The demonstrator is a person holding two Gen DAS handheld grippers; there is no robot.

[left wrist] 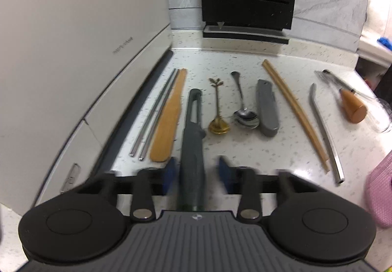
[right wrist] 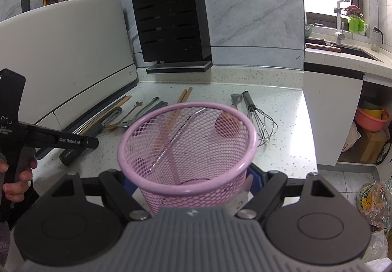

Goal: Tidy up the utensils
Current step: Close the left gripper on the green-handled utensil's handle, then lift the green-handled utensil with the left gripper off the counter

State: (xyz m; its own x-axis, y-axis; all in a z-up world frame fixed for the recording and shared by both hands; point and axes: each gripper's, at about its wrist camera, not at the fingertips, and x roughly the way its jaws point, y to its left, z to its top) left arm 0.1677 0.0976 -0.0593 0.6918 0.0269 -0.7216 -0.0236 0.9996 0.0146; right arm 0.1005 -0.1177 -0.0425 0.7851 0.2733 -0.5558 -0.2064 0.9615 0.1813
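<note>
Fingers of your left gripper [left wrist: 197, 174] spread, straddling dark grey peeler [left wrist: 193, 129], pads not touching. Your right gripper [right wrist: 193, 182] clamps pink mesh basket [right wrist: 147, 144] near counter edge [right wrist: 310, 139].

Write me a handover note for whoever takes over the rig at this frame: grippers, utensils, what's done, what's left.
Left gripper: jaws open around the dark peeler handle, not yet clamped; peeler lies on the counter.
Right gripper: shut on the pink mesh basket, held upright.
Done: nothing is visibly in the basket yet.
Left: peeler, metal chopsticks, wooden spatula, gold spoon, steel spoon, grey folded tool, wooden chopsticks, metal straw, whisk.
</note>
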